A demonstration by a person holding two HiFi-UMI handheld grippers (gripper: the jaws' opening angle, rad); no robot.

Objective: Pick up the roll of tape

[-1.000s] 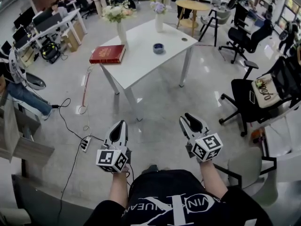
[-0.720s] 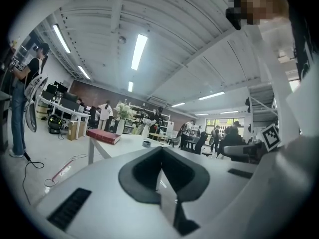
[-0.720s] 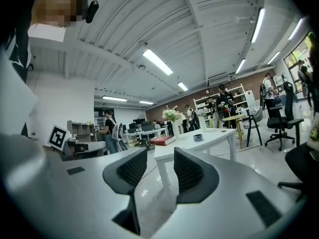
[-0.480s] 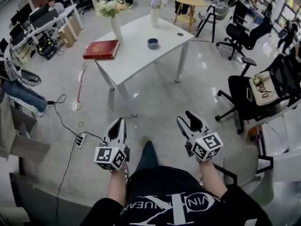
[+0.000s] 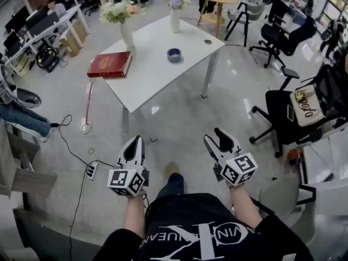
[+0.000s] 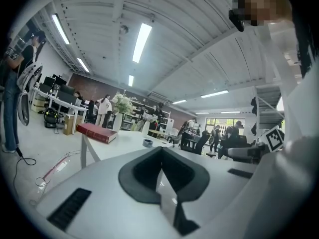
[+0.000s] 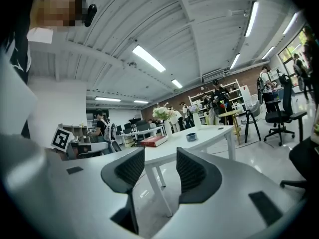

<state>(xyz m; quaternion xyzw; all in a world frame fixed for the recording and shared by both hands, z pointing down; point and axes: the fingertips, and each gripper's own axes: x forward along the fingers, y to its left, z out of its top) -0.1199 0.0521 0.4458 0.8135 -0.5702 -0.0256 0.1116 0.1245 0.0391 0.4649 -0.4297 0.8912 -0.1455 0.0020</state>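
head view: open floor (image 5: 179, 118) separates right hand-held gripper (image 5: 214, 135) from white table (image 5: 155, 72).

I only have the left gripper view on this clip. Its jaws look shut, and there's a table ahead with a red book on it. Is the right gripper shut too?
Observer: No. The right gripper view shows the right gripper with its jaws apart. They have just opened, and nothing is between them.
Reviewer: Is either one at the table yet?
Observer: Not in the head view. Bare floor separates the table from the left gripper and the right gripper alike.
Reviewer: Anything lying near the person?
Observer: A power strip lies on the floor, to the left of the left gripper.
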